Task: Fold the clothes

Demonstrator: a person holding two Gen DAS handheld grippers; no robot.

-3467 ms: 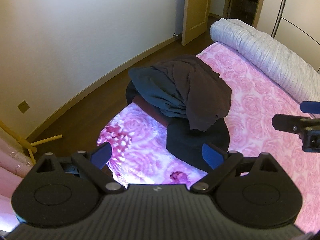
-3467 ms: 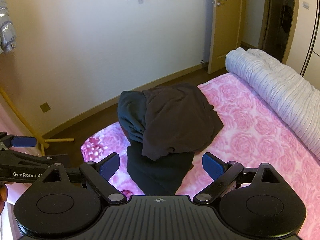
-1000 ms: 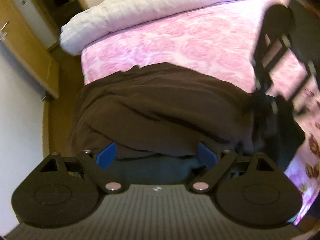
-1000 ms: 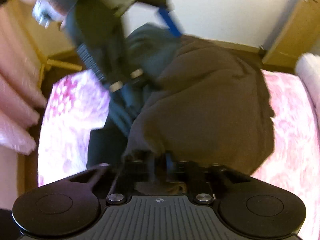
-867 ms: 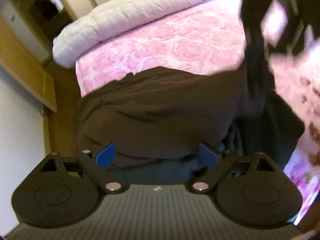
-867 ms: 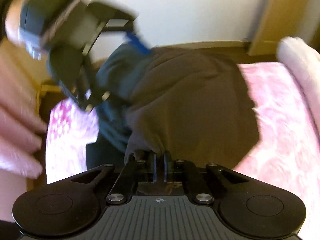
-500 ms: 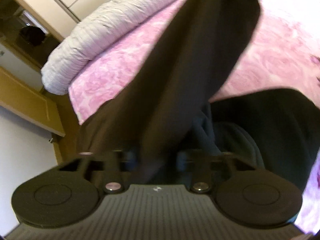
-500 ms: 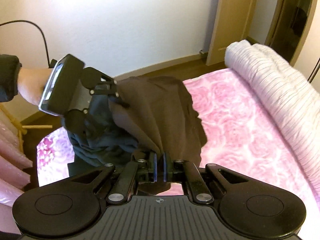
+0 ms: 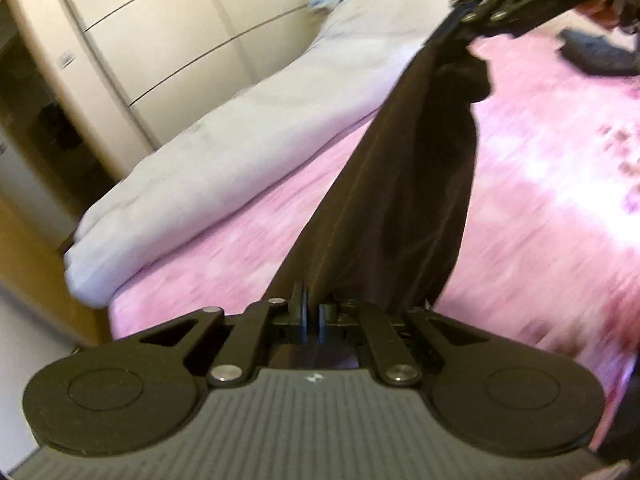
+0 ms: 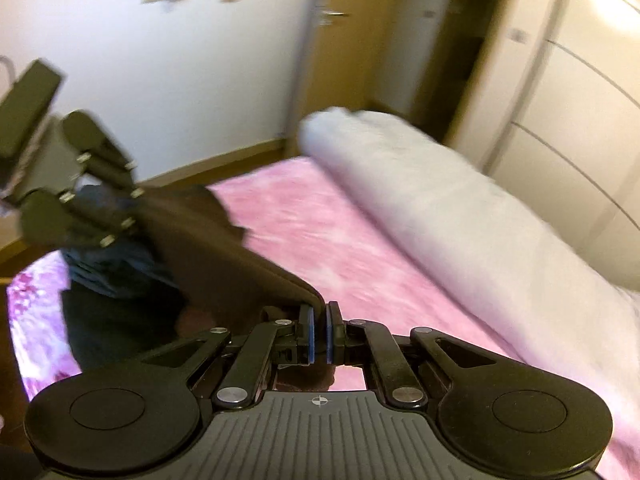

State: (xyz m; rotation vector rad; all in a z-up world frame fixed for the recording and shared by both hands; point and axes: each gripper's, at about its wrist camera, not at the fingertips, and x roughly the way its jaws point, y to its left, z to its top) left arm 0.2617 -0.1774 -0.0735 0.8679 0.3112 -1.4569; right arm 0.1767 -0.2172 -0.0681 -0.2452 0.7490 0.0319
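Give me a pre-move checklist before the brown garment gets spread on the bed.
1. Left gripper shut on garment: ok.
2. Right gripper shut on garment: ok.
3. Garment taut between both grippers: ok.
4. Garment clear of the dark pile: cannot tell.
5. Free pink bed surface beside the white duvet: ok.
6. Which edge is held, hem or shoulders: cannot tell.

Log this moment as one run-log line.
phase: lifting garment | left claw: shut on brown garment | right claw: shut on brown garment | garment: stretched between claws above pink bedspread | dark clothes pile: on bed
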